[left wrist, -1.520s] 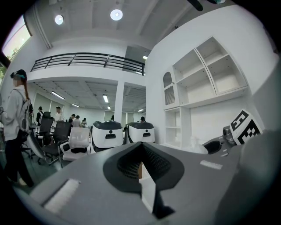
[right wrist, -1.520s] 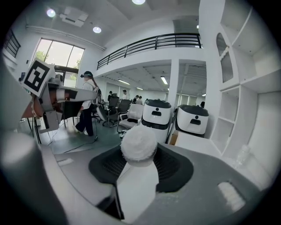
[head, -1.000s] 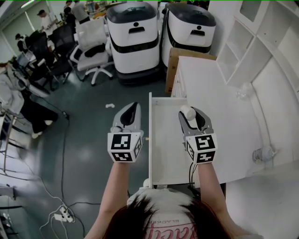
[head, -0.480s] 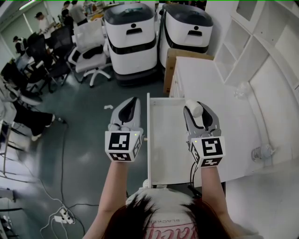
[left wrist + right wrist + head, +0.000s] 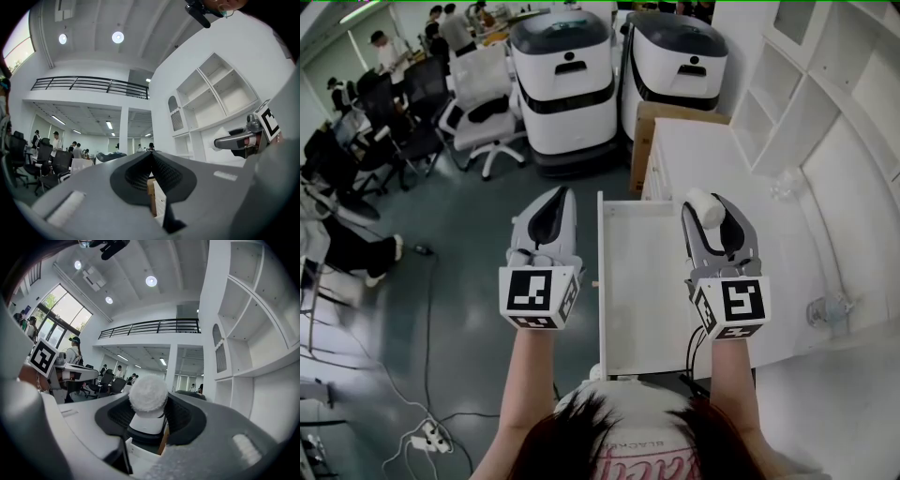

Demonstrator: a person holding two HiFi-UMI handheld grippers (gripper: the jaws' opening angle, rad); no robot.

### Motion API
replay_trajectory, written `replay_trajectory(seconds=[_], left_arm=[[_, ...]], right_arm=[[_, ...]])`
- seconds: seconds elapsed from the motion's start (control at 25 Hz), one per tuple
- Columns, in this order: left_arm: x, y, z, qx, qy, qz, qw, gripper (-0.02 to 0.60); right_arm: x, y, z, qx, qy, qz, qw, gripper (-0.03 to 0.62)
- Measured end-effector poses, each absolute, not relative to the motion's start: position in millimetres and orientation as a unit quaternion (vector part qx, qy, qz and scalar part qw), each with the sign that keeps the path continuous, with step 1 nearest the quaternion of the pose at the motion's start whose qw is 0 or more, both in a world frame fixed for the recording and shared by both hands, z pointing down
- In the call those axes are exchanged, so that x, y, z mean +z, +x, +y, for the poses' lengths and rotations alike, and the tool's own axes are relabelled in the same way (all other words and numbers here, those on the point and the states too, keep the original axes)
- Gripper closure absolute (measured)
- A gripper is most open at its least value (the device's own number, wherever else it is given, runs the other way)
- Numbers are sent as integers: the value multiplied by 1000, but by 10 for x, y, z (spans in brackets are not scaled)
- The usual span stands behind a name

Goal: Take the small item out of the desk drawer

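Note:
My right gripper (image 5: 709, 210) is shut on the small item (image 5: 701, 207), a white piece with a fuzzy round end. It hangs above the far right corner of the open white drawer (image 5: 637, 286), at the edge of the desk top (image 5: 741, 178). In the right gripper view the item (image 5: 148, 394) fills the gap between the dark pads of the right gripper (image 5: 148, 405). My left gripper (image 5: 561, 197) is raised over the floor left of the drawer, jaws together and empty. The left gripper view shows the left gripper (image 5: 151, 154) with its tips meeting.
Two white-and-black machines (image 5: 567, 80) (image 5: 680, 56) stand beyond the drawer, with a cardboard box (image 5: 650, 122) against the desk. White shelves (image 5: 802, 94) line the right wall. Clear plastic pieces (image 5: 828, 309) lie on the desk. Office chairs (image 5: 478, 98) and people sit at back left.
Both grippers have risen toward the camera. The right one carried the white item to the right, from over the drawer toward the desk. The left one drifted slightly left.

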State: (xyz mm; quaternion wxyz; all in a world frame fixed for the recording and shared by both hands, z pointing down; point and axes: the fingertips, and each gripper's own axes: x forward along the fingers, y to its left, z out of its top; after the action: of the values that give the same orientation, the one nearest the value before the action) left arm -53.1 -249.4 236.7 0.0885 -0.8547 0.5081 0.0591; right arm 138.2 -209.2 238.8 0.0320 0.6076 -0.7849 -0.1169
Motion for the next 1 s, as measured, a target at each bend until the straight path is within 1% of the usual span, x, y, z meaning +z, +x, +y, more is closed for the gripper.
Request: replay_trajectory(seconds=[0.2, 0.52, 0.72, 1.0], left_arm=[[2209, -646, -2468, 75, -849, 514, 100, 571], [2037, -718, -2434, 76, -843, 517, 129, 571], [1927, -740, -2408, 93, -842, 514, 133, 571], [1844, -769, -2369, 104, -841, 514, 135, 571]], right_arm=[[2189, 1364, -2041, -133, 609, -782, 14, 416], [1971, 1394, -1995, -155, 614, -774, 6, 416], [1902, 1411, -1988, -160, 619, -769, -3, 418], [1897, 1404, -1981, -163, 622, -766, 2, 419]])
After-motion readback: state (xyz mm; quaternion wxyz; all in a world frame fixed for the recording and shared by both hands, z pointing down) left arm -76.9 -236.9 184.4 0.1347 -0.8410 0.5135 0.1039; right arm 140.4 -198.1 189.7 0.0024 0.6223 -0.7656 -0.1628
